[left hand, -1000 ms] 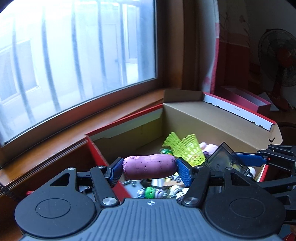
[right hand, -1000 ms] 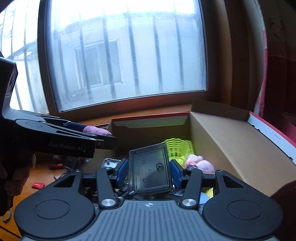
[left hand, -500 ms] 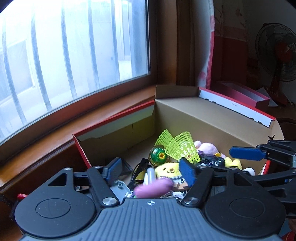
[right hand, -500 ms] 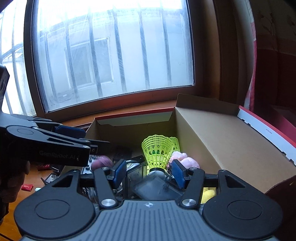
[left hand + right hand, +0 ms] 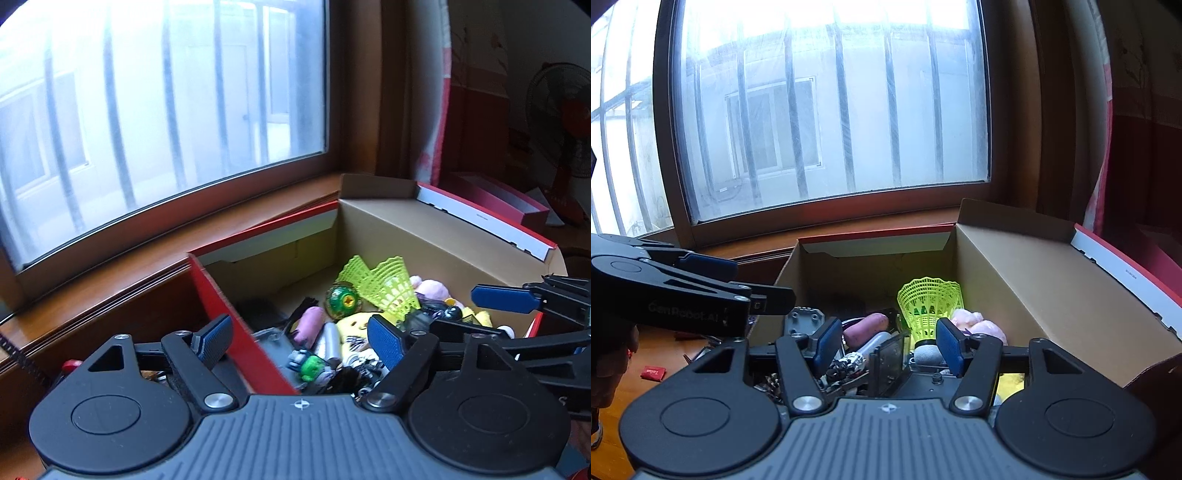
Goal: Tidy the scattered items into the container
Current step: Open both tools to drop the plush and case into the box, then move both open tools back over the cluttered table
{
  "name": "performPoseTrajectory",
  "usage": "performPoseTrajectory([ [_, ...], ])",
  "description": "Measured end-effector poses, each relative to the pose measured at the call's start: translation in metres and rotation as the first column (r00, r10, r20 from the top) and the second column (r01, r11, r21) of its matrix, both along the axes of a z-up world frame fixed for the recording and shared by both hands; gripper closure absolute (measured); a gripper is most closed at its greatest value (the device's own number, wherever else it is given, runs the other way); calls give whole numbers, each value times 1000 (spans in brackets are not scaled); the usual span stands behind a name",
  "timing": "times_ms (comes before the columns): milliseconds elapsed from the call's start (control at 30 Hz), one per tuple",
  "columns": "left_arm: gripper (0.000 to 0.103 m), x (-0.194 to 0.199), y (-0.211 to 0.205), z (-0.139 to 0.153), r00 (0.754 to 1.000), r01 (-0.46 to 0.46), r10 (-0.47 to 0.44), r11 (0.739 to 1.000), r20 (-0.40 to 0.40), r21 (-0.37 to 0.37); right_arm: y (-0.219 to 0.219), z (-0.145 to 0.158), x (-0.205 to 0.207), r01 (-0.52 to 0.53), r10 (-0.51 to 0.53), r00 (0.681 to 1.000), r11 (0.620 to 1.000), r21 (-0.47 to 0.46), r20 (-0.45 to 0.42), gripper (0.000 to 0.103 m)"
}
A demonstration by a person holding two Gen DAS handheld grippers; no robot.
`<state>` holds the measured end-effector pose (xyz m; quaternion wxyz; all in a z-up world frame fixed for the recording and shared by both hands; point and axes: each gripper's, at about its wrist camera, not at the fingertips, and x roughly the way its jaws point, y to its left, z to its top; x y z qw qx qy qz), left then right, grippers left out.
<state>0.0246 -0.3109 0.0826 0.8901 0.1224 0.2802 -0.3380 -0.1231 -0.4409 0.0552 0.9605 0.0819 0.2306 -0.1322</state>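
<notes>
Left gripper (image 5: pixel 301 338), lower centre of its view: jaws opening, nothing between the pads, straddling the red near wall of the cardboard box (image 5: pixel 424 236). Right gripper (image 5: pixel 886 341), lower centre of its view: jaws opening, empty, above the pile. Purple toy (image 5: pixel 866 326) and dark clear case (image 5: pixel 888 360) lie inside box beside 2 yellow-green shuttlecocks (image 5: pixel 929 304).

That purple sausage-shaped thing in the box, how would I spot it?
Look under the barred window into the open cardboard box with red edges. In the toy heap, left of the neon-yellow shuttlecocks, lies the purple sweet potato, beside a silver tube. It is the only smooth, matte-purple cylinder there.
</notes>
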Motion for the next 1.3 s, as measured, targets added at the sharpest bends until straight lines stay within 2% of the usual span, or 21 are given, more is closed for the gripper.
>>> performPoseTrajectory([
  [200,16,-7,43,3,998,-57,57,998,-2,-20,27,6,3,-42,42,999,999,-12,8,39],
  [400,16,-10,99,-15,984,-170,171,985,-42,14,63,5,17,-127,127,992,992,-23,-9,38],
  [567,16,-7,149,-32,954,-278,279,960,-110,30,93,6,30,-197,197,980,980,-28,-18,38],
  [767,16,-8,196,-50,919,-363,369,929,-139,69,130,4,41,-287,286,958,957,-31,-22,36],
  [933,16,-9,232,-65,883,-426,436,900,-175,95,160,-4,53,-352,352,935,936,-5,-47,36],
  [1033,16,-7,249,-73,860,-461,472,882,-194,101,180,-13,69,-386,389,919,921,48,-72,36],
  [1167,16,-6,265,-78,843,-486,495,869,-210,98,207,-38,109,-374,384,911,923,96,-150,33],
  [1300,16,-5,278,-81,835,-496,505,863,-220,98,218,-63,151,-277,306,922,949,147,-237,33],
])
